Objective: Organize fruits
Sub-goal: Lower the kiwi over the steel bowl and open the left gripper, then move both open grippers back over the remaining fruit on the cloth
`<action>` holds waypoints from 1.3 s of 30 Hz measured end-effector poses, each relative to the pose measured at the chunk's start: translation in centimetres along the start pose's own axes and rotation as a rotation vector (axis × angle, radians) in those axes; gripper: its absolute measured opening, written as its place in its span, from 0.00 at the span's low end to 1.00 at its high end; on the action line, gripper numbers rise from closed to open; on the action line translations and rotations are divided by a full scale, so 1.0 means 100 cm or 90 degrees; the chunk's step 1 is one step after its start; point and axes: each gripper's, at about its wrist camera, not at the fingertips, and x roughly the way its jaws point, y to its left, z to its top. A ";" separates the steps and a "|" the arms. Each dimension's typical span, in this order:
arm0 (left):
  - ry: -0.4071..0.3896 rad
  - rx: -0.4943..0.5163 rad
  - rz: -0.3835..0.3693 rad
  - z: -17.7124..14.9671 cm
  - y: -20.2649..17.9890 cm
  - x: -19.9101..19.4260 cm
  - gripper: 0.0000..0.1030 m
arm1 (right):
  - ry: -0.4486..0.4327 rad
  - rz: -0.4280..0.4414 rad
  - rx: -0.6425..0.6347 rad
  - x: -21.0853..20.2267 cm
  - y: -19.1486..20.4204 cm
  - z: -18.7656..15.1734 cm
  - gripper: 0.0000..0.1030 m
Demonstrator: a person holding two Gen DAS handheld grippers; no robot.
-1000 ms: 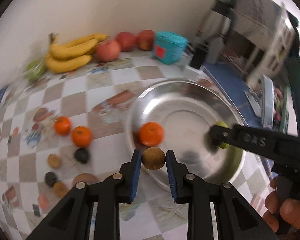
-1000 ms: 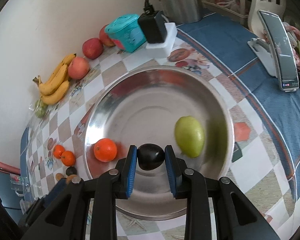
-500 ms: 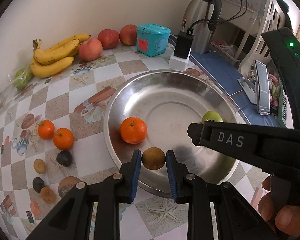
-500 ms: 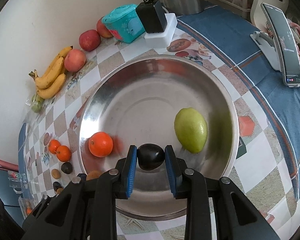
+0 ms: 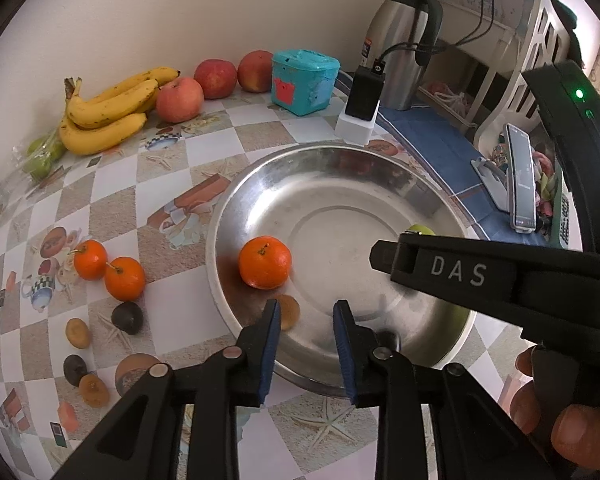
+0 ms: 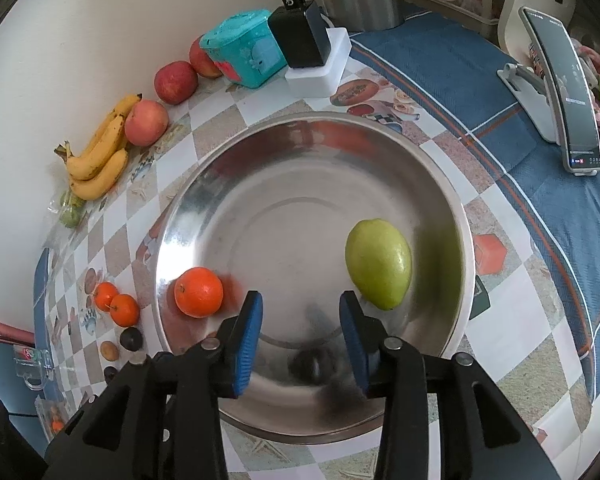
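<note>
Left wrist: both hand-held grippers, left (image 5: 306,334) and right (image 6: 300,320), opening, gripping nothing.

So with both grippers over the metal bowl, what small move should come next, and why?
Probably lift both clear of the bowl. The left gripper and right gripper are opening with nothing pressed between the pads; a brown fruit and a blurred dark fruit lie in the bowl below. More small fruits wait on the table.
</note>
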 end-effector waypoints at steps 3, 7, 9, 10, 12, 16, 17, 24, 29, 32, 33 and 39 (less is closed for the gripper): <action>-0.005 -0.010 -0.001 0.001 0.003 -0.003 0.46 | -0.007 -0.002 0.003 -0.002 0.000 0.001 0.40; -0.004 -0.034 0.006 0.003 0.013 -0.005 0.46 | -0.014 0.000 0.012 -0.004 -0.003 0.002 0.40; -0.006 -0.049 0.009 0.004 0.020 -0.006 0.46 | -0.015 -0.001 0.016 -0.005 -0.004 0.002 0.40; -0.007 -0.057 0.012 0.004 0.024 -0.007 0.46 | -0.015 0.000 0.017 -0.005 -0.005 0.002 0.40; -0.009 -0.072 0.018 0.005 0.031 -0.009 0.46 | -0.013 0.000 0.017 -0.003 -0.005 0.002 0.40; -0.012 -0.119 0.033 0.006 0.052 -0.013 0.46 | -0.012 0.001 0.012 -0.003 -0.003 0.001 0.40; -0.012 -0.133 0.037 0.006 0.058 -0.014 0.46 | -0.011 0.003 0.011 -0.003 -0.002 0.001 0.40; -0.021 -0.231 0.048 -0.001 0.097 -0.024 0.46 | -0.006 0.008 -0.005 -0.003 0.003 0.000 0.40; -0.028 -0.294 0.058 -0.006 0.122 -0.032 0.46 | -0.010 0.012 -0.024 -0.005 0.010 -0.001 0.40; -0.028 -0.324 0.064 -0.009 0.133 -0.034 0.46 | -0.016 0.015 -0.037 -0.007 0.015 -0.001 0.40; -0.027 -0.332 0.067 -0.010 0.136 -0.035 0.46 | -0.018 0.015 -0.045 -0.008 0.017 -0.001 0.40; -0.013 -0.358 0.094 -0.014 0.147 -0.035 0.67 | -0.020 0.010 -0.093 -0.007 0.034 -0.004 0.48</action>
